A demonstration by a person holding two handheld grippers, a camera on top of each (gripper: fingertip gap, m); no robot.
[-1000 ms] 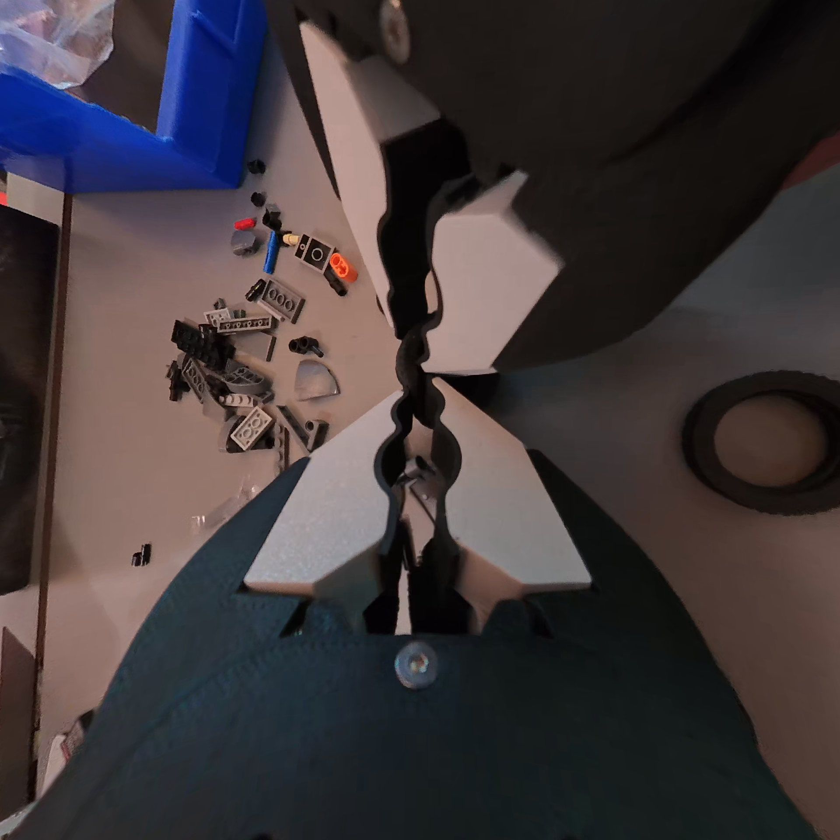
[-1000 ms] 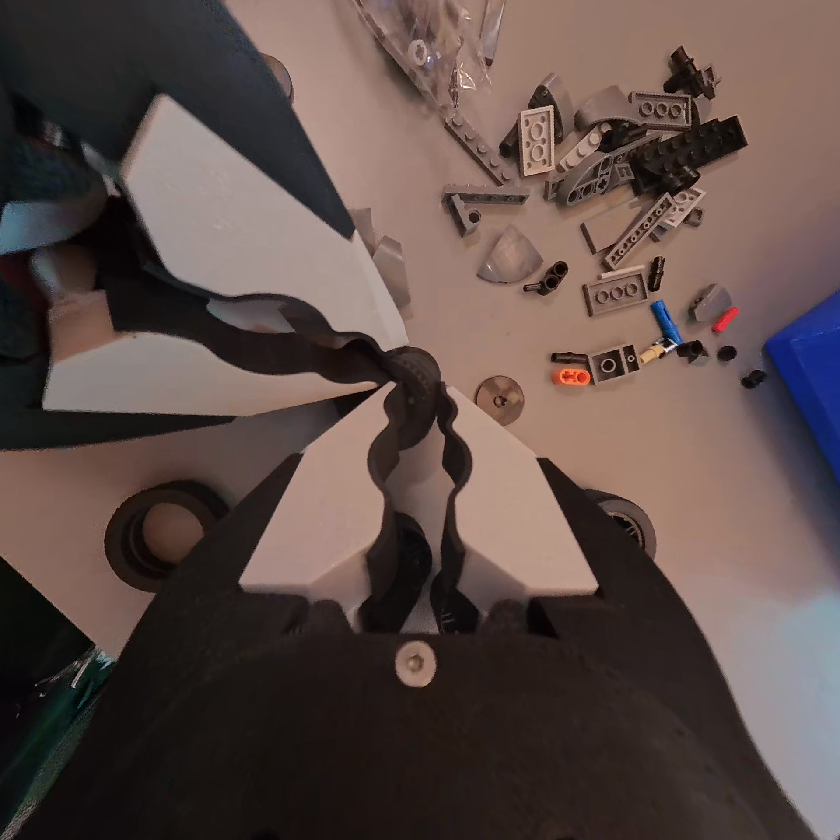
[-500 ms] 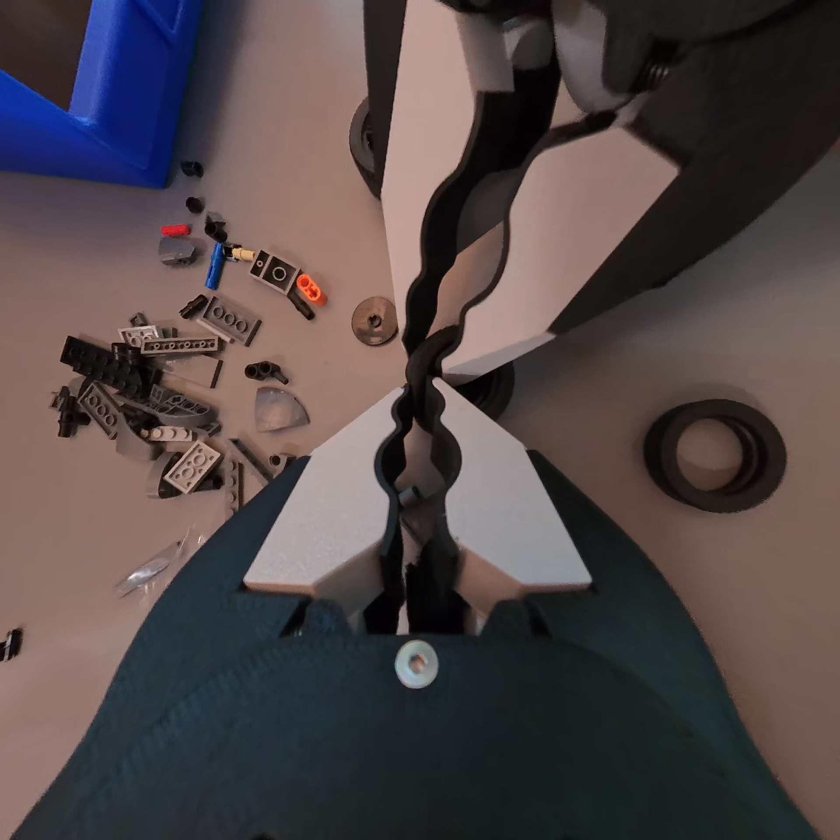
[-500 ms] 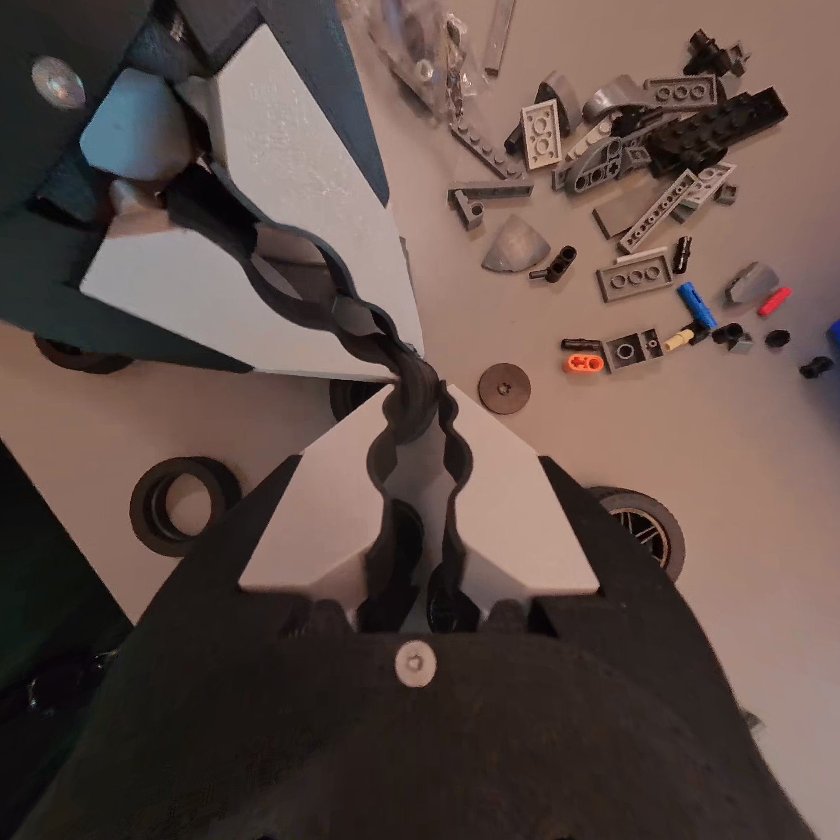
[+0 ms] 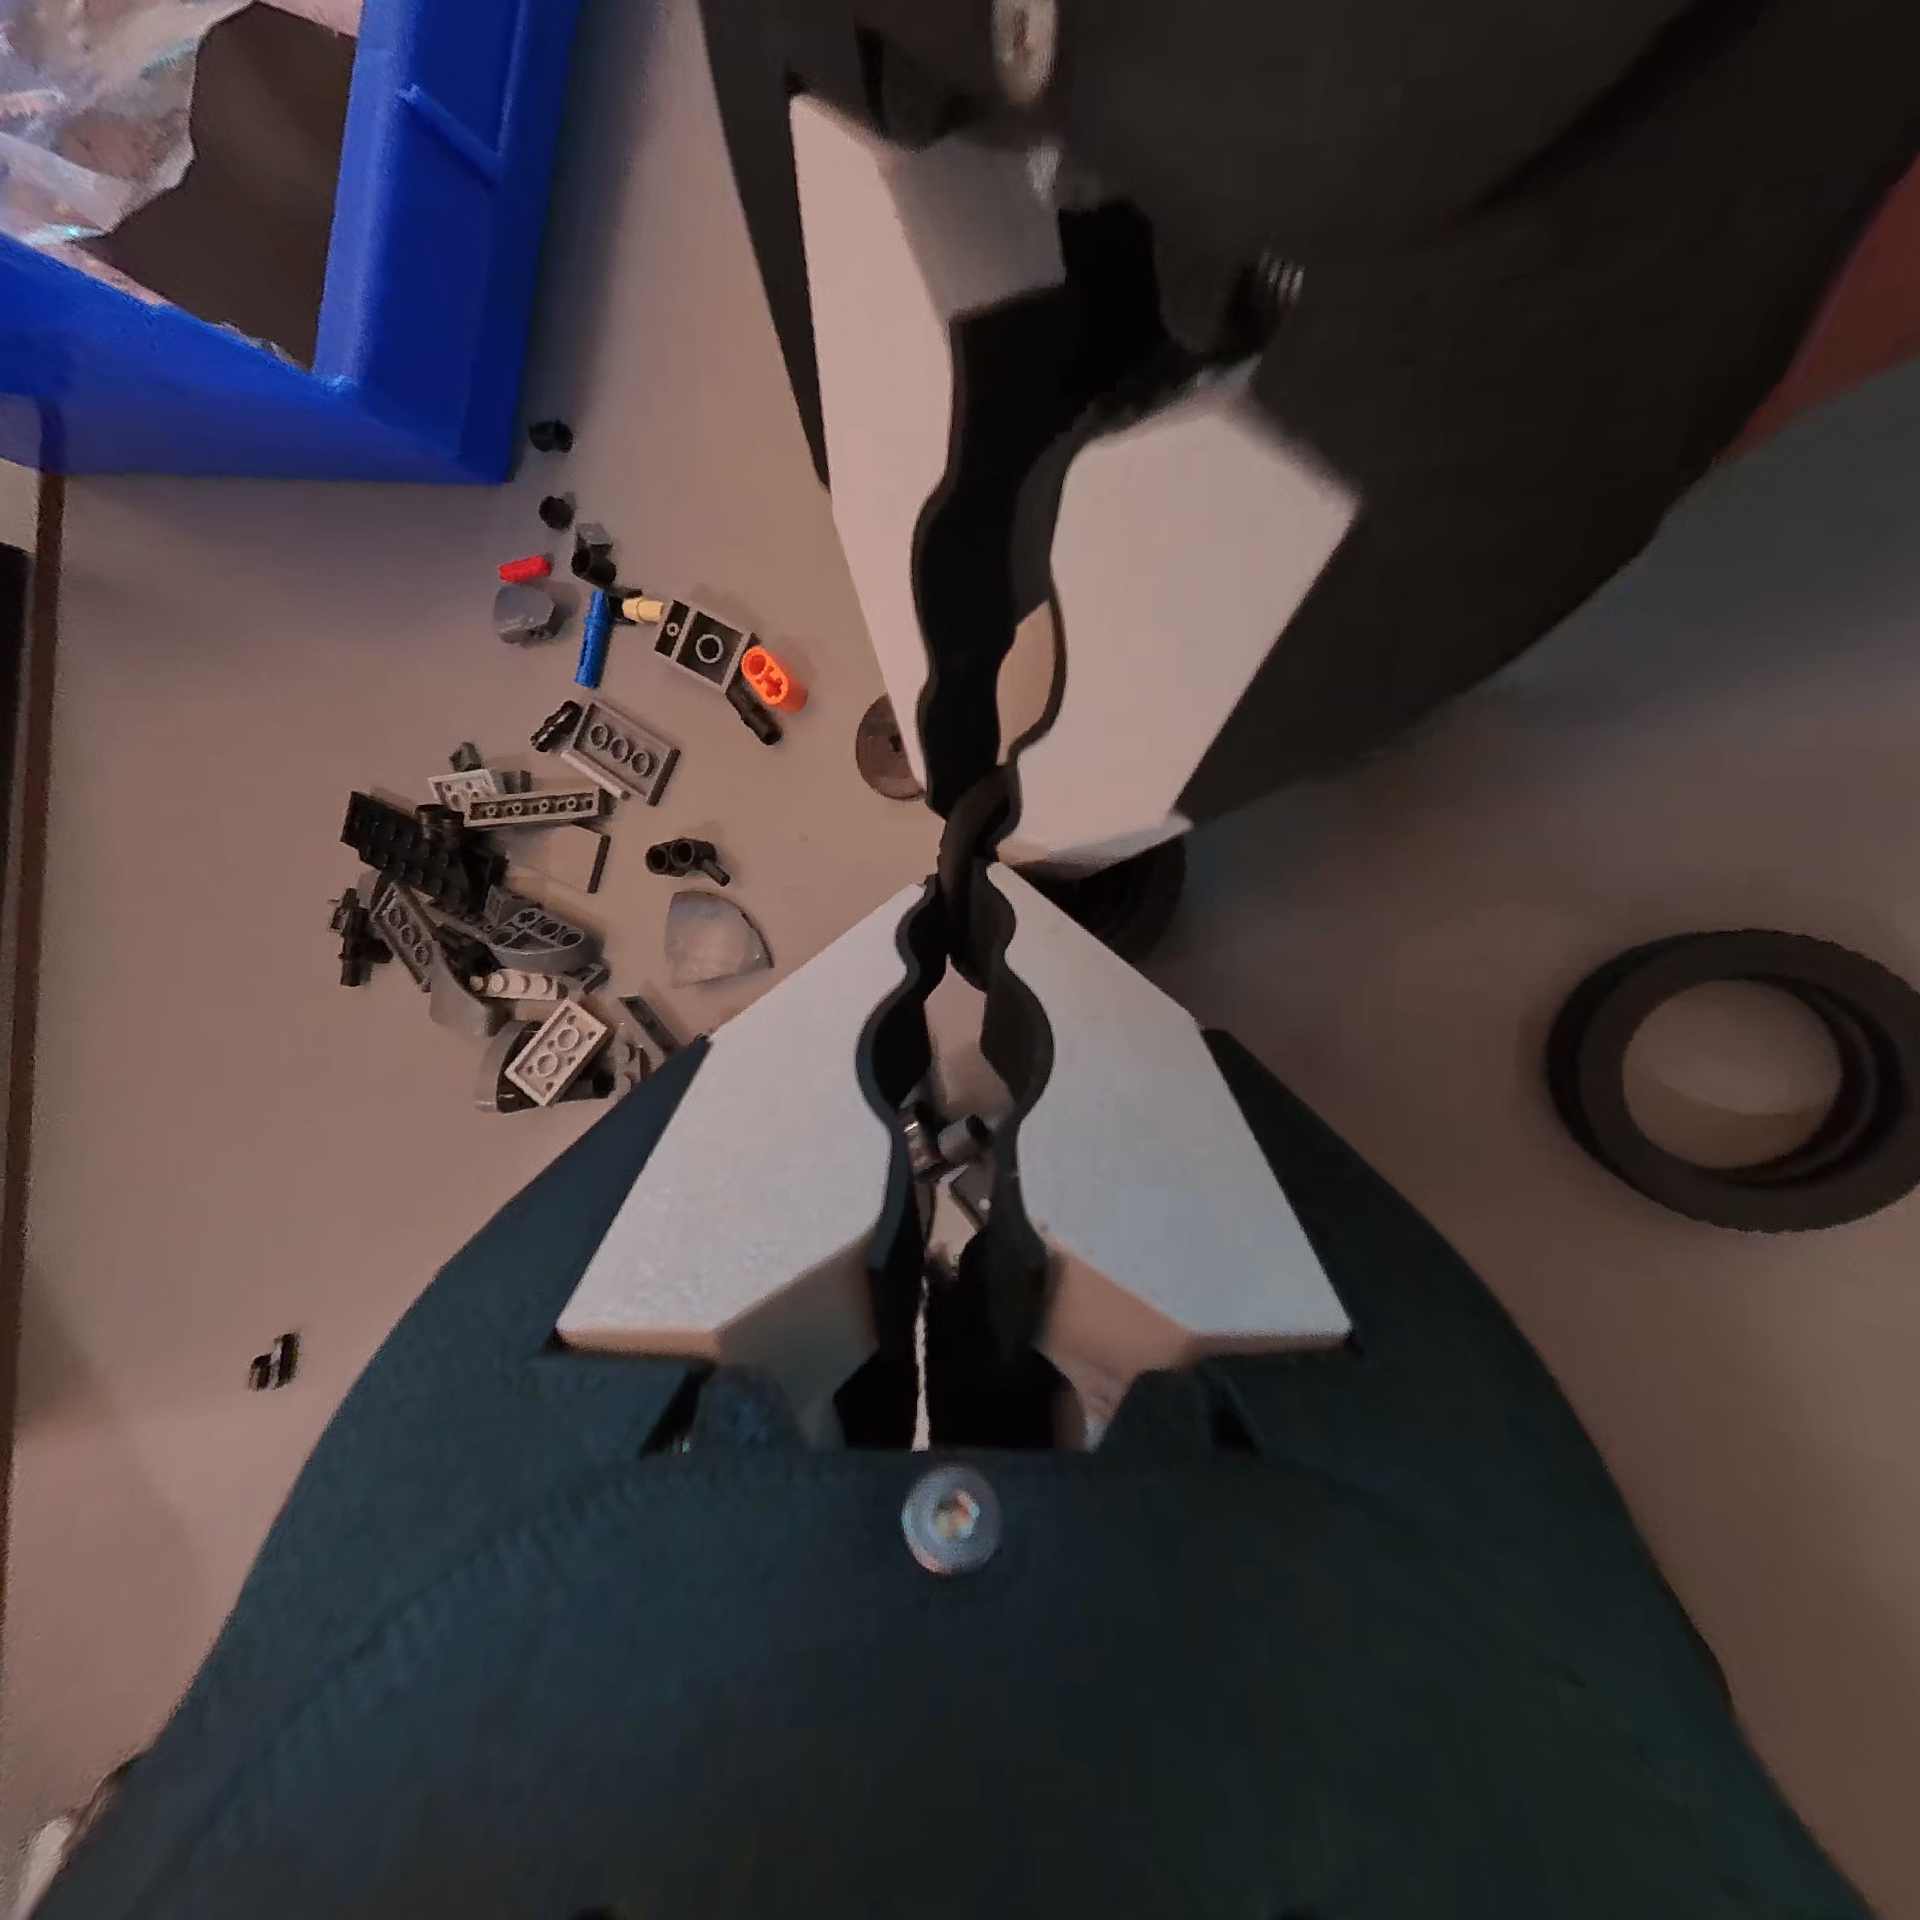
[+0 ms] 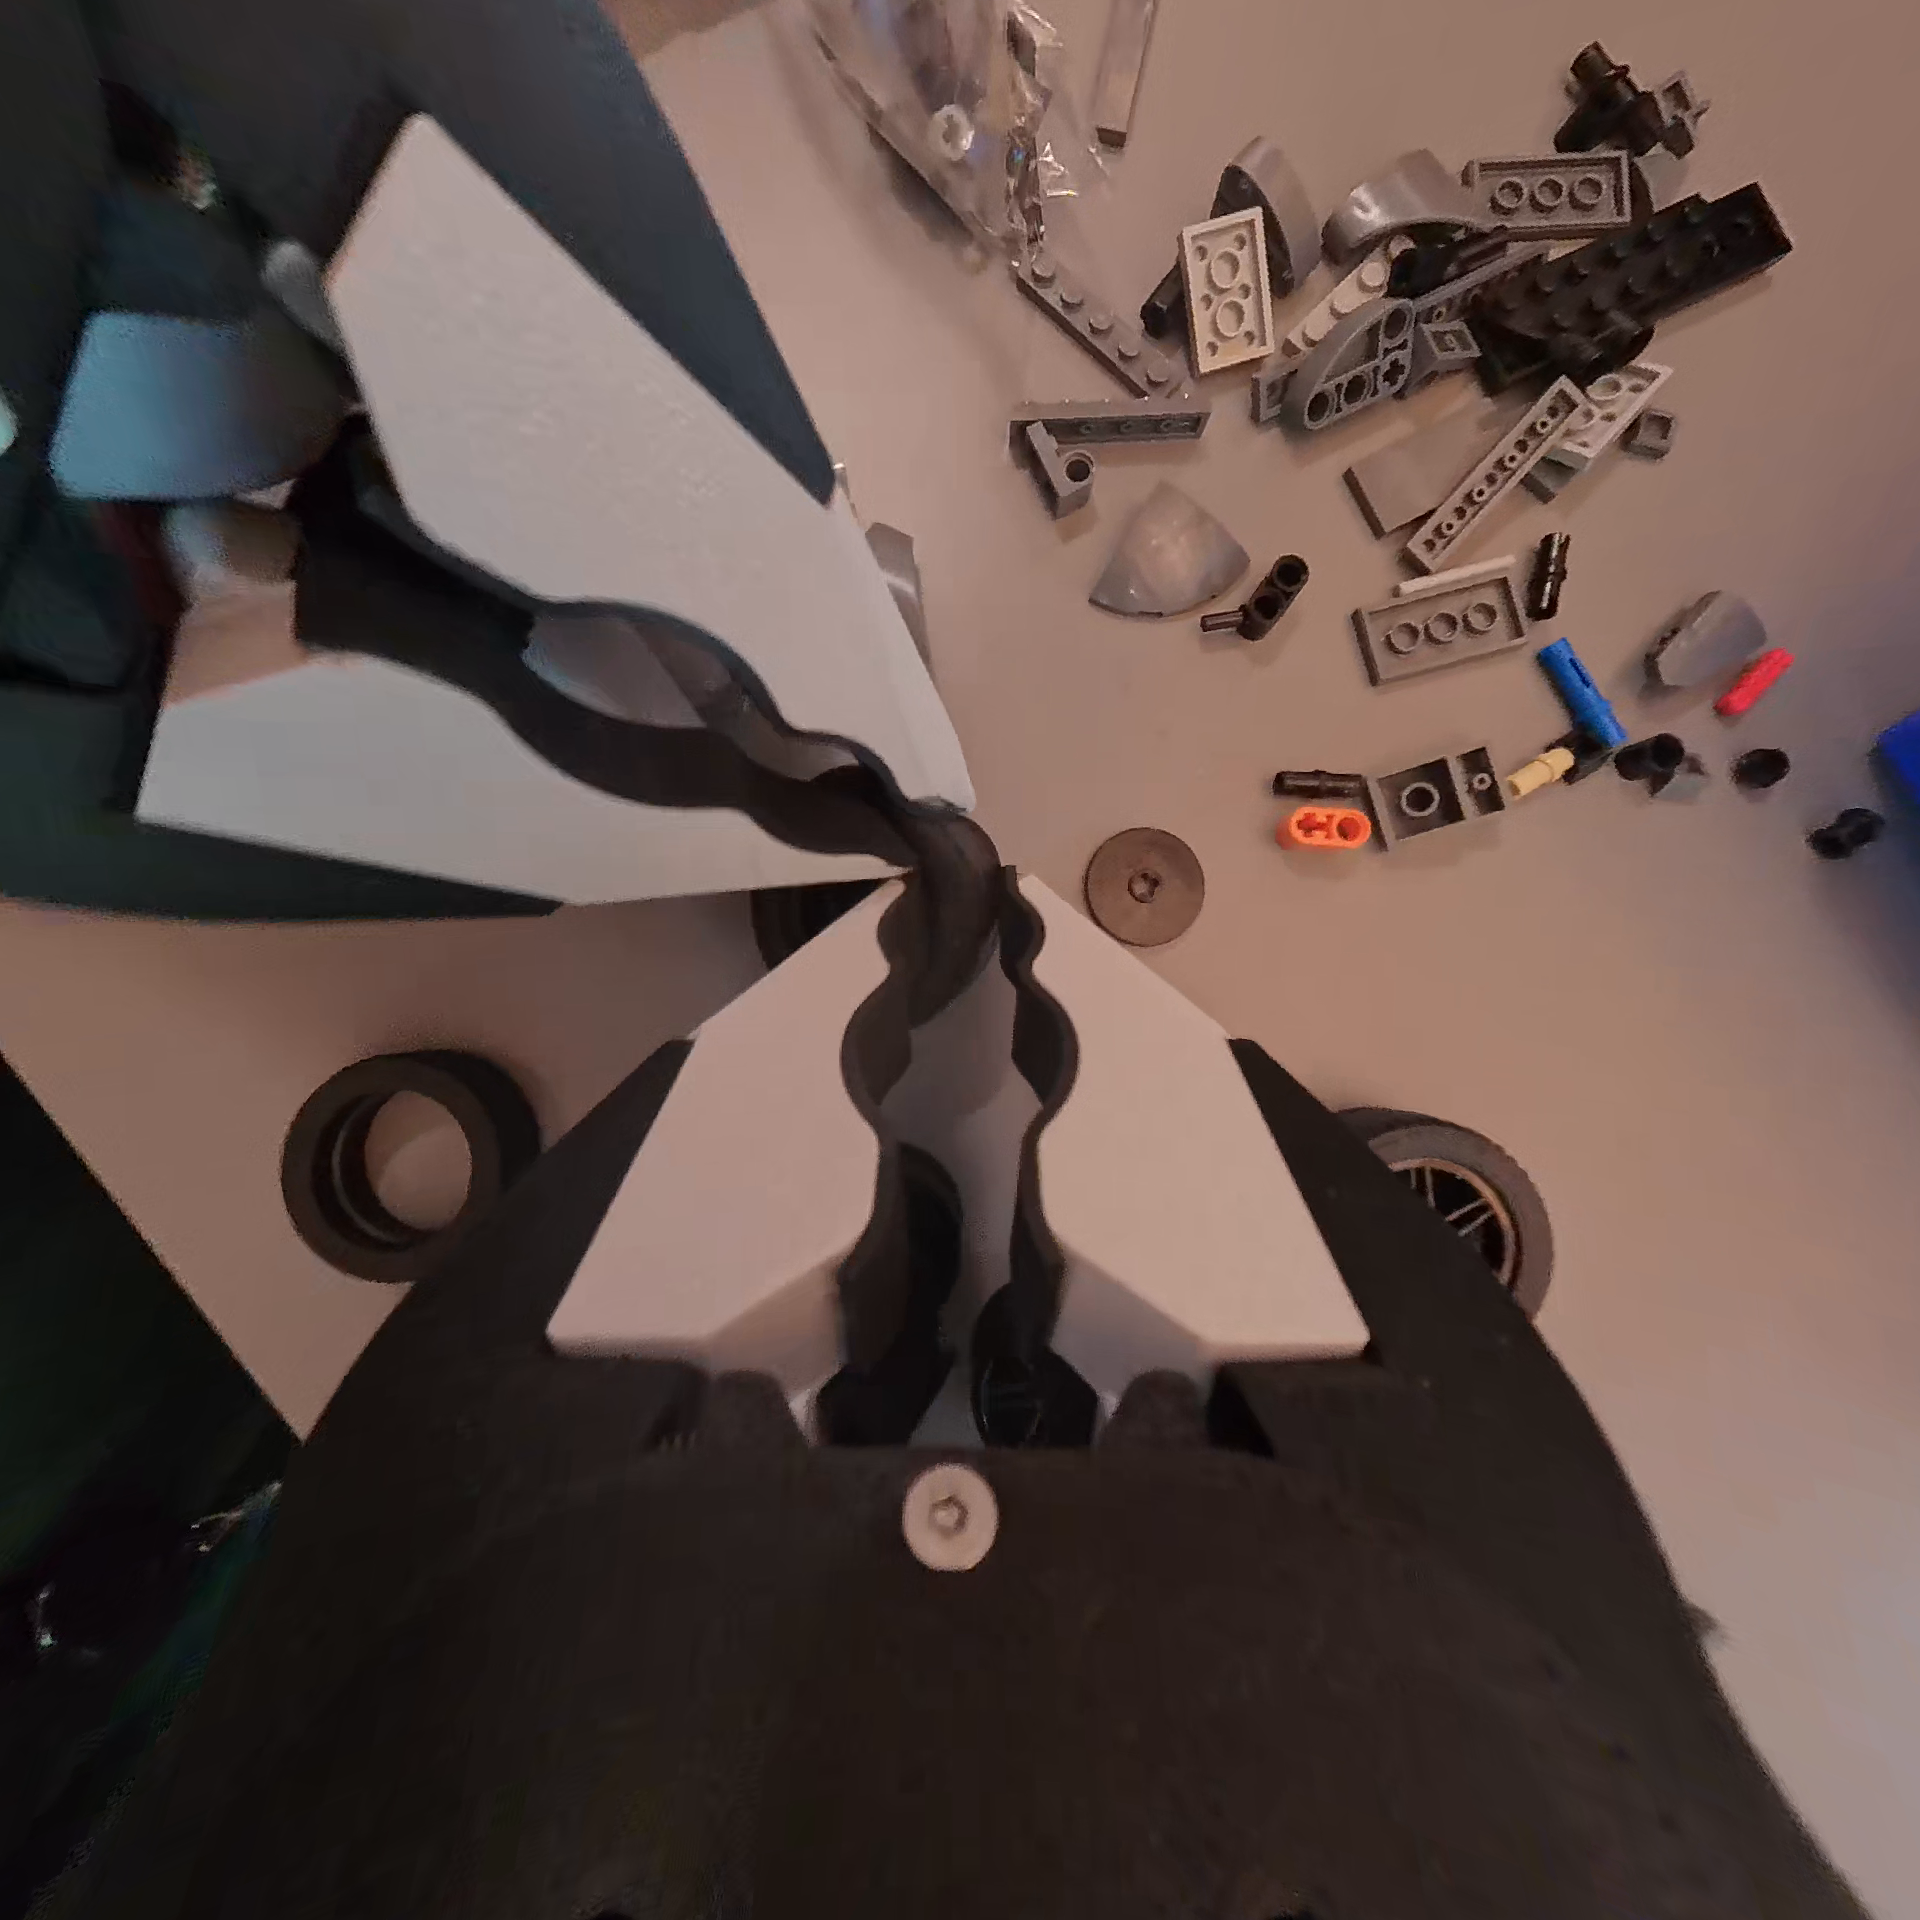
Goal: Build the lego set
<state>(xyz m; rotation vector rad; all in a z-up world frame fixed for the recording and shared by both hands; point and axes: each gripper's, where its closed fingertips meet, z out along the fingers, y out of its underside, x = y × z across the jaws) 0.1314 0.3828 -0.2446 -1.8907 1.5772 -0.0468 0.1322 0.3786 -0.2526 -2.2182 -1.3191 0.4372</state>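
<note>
Pinching same black tyre [image 6: 951, 873]: left tongs [image 5: 961, 899], right tongs [image 6: 961, 894], tip to tip.

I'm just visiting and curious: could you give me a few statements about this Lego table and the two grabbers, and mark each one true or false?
1. The left gripper and right gripper meet tip to tip on one small black tyre. True.
2. The orange piece lies inside the blue bin. False: it lies on the table, outside the bin.
3. An empty black tyre ring lies flat on the table. True.
4. The spoked wheel is held by the right gripper. False: it rests on the table beside that gripper.
5. The loose bricks are mostly yellow. False: mostly grey and black.
</note>
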